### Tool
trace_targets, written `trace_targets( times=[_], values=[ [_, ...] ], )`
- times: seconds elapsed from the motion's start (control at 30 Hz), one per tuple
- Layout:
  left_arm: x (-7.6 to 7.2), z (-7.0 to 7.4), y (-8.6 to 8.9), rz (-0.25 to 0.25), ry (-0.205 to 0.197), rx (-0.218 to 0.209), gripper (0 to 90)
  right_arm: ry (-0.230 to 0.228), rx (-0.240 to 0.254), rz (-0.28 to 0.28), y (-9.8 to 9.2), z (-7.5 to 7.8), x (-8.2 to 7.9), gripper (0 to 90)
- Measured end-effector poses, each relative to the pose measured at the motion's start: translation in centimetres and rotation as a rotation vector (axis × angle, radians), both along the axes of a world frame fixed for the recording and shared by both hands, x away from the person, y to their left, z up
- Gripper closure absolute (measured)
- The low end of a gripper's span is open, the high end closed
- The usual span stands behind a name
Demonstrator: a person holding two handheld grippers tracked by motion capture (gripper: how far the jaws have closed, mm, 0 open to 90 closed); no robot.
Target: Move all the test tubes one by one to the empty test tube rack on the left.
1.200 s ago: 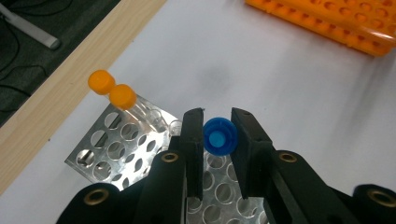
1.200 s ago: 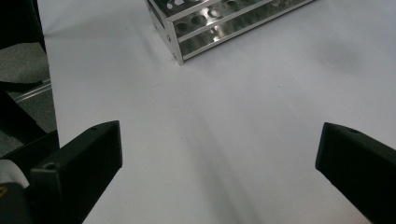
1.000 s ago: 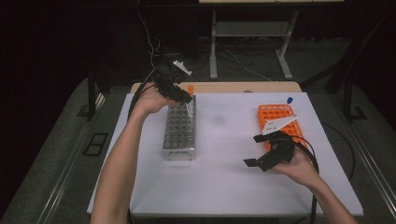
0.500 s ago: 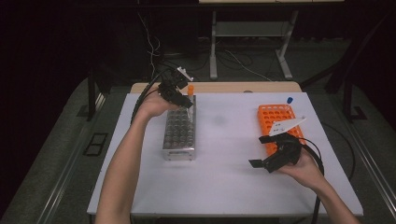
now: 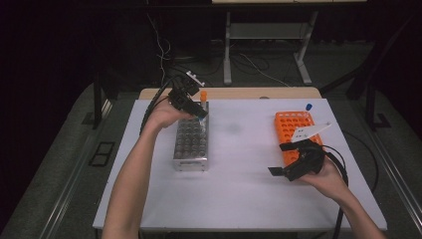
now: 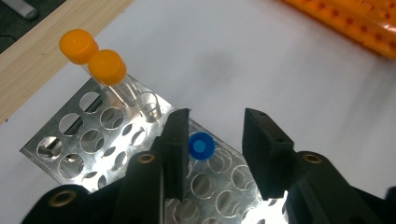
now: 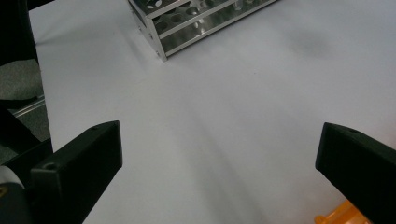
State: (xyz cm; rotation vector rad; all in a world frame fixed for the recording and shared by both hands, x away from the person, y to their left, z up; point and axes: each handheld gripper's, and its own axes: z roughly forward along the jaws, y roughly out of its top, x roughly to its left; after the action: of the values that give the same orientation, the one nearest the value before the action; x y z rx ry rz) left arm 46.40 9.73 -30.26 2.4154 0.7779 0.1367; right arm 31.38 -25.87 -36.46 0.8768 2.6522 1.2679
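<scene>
Opening now: the left gripper (image 6: 212,140) has just parted its jaws over the far end of the metal rack (image 5: 191,142), and the blue-capped tube (image 6: 201,146) stands between them in a hole, released, though one jaw looks just beside it. That tube looks delivered. Two orange-capped tubes (image 6: 107,66) stand nearby. Right gripper (image 5: 293,160) hovers wide open, empty, beside the orange rack (image 5: 293,124) on the table (image 5: 239,189).

I count two racks on the surface (image 5: 239,189): one metal rack (image 5: 191,144) at left, one orange rack (image 5: 293,127) at right. Three capped tubes stand in the metal one: two orange-capped tubes (image 6: 107,67) at its far end, one blue-capped tube (image 6: 201,146). A fourth tube (image 5: 308,107) stands at the orange rack's far corner.
</scene>
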Motion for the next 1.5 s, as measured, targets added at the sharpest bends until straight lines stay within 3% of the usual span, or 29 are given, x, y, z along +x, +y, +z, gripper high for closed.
trace_targets(
  times=[0.53,0.77,1.23,1.5],
  values=[
    [-4.3,1.4,0.5,-0.031,-0.025,-0.111,21.5,0.003,-0.026,-0.088,-2.8,1.0,2.2,0.2],
    [-6.6,1.3,0.4,-0.018,-0.062,-0.127,0.0,0.014,-0.046,-0.137,-4.2,1.1,3.9,0.2],
    [-9.8,0.5,1.0,-0.030,-0.094,-0.173,0.0,0.044,-0.042,-0.243,-7.0,0.8,7.3,0.2],
    [-10.6,0.2,1.5,-0.034,-0.102,-0.181,0.0,0.078,-0.047,-0.320,-8.8,-0.1,9.4,0.2]
  ],
)
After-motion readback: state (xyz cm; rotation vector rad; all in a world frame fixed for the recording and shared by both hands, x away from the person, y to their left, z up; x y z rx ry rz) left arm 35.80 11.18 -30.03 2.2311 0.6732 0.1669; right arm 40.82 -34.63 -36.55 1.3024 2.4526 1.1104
